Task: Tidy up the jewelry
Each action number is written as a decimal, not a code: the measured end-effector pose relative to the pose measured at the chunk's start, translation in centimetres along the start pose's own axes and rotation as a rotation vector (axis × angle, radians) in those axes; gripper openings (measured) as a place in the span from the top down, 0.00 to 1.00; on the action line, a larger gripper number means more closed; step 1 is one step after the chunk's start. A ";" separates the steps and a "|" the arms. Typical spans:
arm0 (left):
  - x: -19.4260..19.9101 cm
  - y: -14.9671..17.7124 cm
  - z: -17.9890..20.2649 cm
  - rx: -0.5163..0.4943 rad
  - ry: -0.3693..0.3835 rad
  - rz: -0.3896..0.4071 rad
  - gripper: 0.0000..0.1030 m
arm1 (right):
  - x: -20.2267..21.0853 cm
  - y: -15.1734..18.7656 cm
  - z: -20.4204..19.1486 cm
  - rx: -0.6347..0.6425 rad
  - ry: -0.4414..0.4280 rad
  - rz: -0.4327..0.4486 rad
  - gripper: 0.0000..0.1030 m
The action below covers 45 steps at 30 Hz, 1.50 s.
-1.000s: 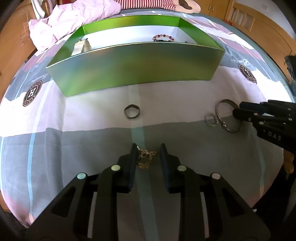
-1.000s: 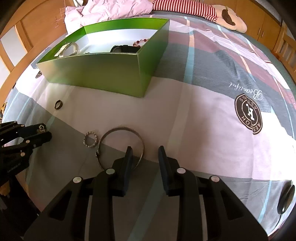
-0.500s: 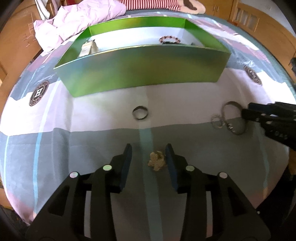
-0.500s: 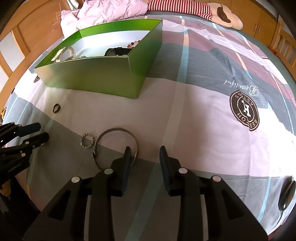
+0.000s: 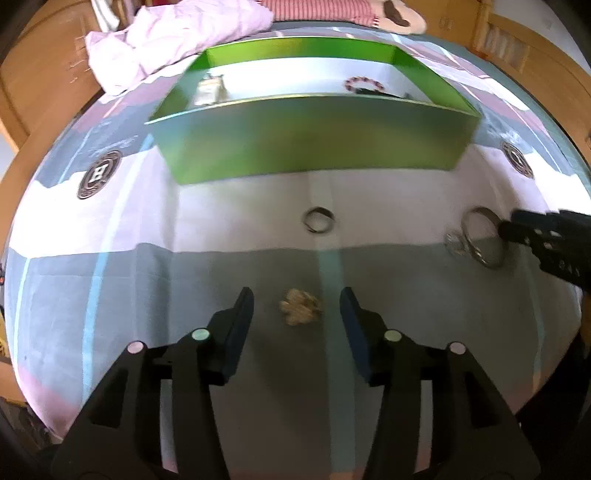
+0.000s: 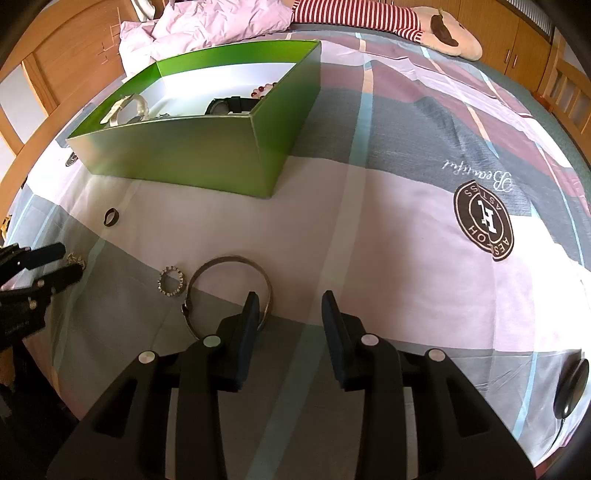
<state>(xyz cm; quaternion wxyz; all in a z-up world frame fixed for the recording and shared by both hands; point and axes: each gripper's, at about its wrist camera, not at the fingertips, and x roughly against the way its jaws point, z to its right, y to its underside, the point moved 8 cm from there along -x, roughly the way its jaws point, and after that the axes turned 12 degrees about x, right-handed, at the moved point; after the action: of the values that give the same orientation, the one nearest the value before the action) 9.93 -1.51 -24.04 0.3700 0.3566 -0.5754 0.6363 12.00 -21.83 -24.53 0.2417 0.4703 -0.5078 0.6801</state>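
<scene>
A green box (image 5: 310, 144) stands on the bed, also in the right wrist view (image 6: 192, 147), with a bead bracelet (image 5: 364, 84), a watch (image 6: 227, 105) and a white piece (image 6: 127, 109) inside. A small gold chain bundle (image 5: 300, 311) lies on the sheet between the jaws of my open, empty left gripper (image 5: 297, 306). A dark ring (image 5: 318, 220) lies further ahead. A silver bangle (image 6: 229, 291) and a small sparkly ring (image 6: 171, 281) lie in front of my open, empty right gripper (image 6: 290, 306), whose left finger overlaps the bangle's rim.
A crumpled pink cloth (image 5: 177, 40) and a striped plush toy (image 6: 388, 22) lie behind the box. Wooden bed rails (image 5: 517, 51) border the bed. A dark round object (image 6: 570, 384) sits at the right edge.
My left gripper has opened and let go of the gold chain bundle, which now lies on the sheet, and has drawn back and widened. The right gripper has opened slightly wider near the bangle.
</scene>
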 end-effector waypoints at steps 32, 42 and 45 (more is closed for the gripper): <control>-1.0 0.3 0.5 0.022 0.013 -0.020 0.55 | 0.7 0.0 0.7 -0.022 0.019 0.015 0.65; -1.3 0.0 0.7 0.032 0.014 -0.028 0.65 | 0.6 0.1 0.5 -0.007 0.019 0.005 0.65; -1.3 0.0 0.7 0.032 0.007 -0.028 0.60 | 0.2 0.1 0.2 0.003 0.025 -0.006 0.65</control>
<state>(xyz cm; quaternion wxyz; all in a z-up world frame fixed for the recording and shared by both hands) 10.55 -2.33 -25.11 0.3751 0.3684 -0.5589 0.6413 11.87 -22.09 -24.37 0.2494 0.4639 -0.5022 0.6859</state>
